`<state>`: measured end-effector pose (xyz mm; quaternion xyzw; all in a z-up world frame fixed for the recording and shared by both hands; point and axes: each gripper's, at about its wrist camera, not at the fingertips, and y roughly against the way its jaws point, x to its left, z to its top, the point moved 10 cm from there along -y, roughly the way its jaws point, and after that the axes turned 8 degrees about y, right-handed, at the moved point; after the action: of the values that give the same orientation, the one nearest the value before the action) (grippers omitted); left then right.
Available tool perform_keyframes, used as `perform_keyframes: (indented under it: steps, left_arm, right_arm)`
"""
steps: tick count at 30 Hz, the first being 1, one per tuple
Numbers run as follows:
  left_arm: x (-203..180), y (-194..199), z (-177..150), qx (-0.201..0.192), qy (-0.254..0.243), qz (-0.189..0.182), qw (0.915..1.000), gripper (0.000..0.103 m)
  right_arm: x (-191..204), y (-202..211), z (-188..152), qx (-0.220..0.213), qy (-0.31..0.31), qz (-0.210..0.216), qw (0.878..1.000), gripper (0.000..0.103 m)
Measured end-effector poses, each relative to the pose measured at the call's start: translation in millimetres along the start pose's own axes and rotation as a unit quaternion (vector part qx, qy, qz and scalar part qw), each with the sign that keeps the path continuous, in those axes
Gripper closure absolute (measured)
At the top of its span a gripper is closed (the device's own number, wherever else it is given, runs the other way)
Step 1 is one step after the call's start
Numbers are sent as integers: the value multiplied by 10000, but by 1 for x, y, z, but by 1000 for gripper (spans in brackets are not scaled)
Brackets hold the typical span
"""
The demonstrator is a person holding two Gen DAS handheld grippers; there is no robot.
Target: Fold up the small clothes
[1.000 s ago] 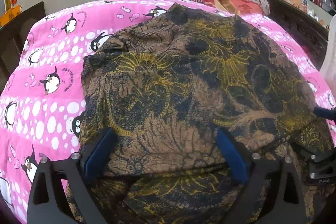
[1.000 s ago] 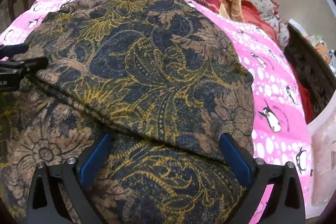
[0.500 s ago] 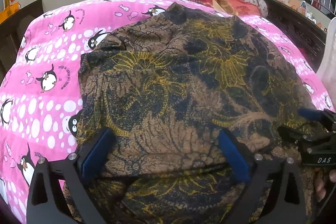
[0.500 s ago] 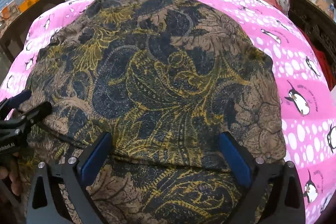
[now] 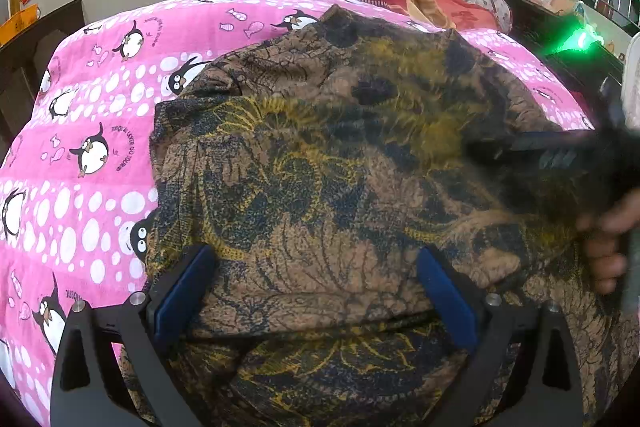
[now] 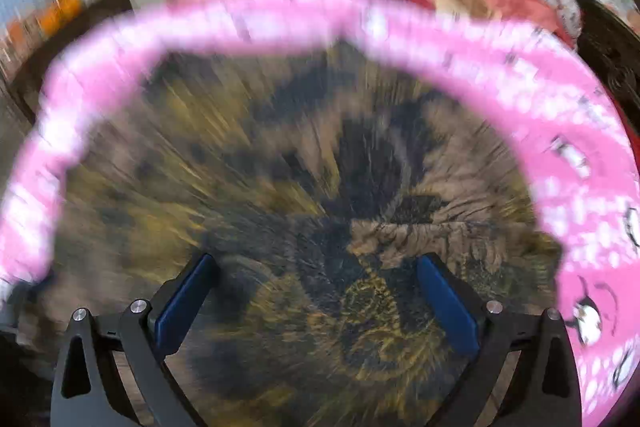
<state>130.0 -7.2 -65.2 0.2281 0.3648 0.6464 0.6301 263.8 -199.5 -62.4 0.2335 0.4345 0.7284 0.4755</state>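
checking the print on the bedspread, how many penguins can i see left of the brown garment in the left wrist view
7 on the pink quilt: one at the far edge, then and nearer, two peeking out beside the garment. More may lie hidden beneath.

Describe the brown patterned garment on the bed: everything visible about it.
The brown patterned garment is thin, soft-looking cloth printed with black and mustard-yellow floral swirls. It lies spread over the pink penguin quilt, covering most of the near part. A fold edge crosses it near the bottom, one layer over another. Its left border is slightly rumpled. The left tool hangs open over the fold; whether it touches is unclear. The right tool, also open, sits above it in a motion-blurred view.
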Motion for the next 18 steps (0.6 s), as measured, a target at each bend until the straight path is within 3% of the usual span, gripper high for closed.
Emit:
perform_keyframes:
  steps: [5, 9, 11, 12, 14, 18]
  left_arm:
    - [1, 0, 1, -5, 22, -11, 10000, 3]
    - [0, 0, 0, -4, 30, -8, 10000, 3]
    - [0, 0, 0, -4, 22, 16, 10000, 2]
    - [-1, -1, 0, 2, 21, 19, 10000, 2]
    - [-2, -1, -1, 14, -8, 64, 10000, 2]
    - [-3, -2, 0, 21, -14, 76, 10000, 2]
  right_arm:
    - [-1, 15, 6, -29, 26, -13, 10000, 0]
    - [-4, 47, 12, -612, -258, -276, 9974, 3]
    - [-15, 41, -9, -460, -537, -493, 9963, 0]
    - [-15, 24, -24, -158, -513, -463, 9975, 0]
    - [-17, 25, -26, -401, -508, -373, 9972, 0]
    - [-19, 43, -27, -143, -465, -551, 9973, 0]
